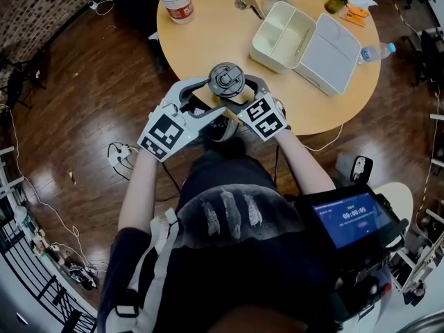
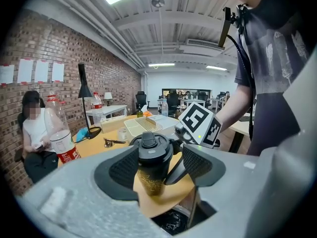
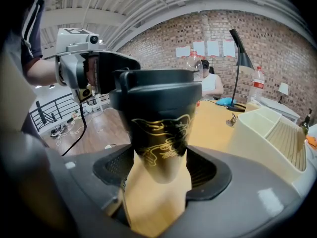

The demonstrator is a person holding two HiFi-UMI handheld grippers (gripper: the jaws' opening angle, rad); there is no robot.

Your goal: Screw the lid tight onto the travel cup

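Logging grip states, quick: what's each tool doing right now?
Left tool: around the lid, grip cannot be told.
Right tool: closed on the travel cup.

Bright overhead light, fisheye-warped edges

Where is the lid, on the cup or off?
On. The black lid sits on top of the upright travel cup in both gripper views. How tightly it is screwed cannot be told.
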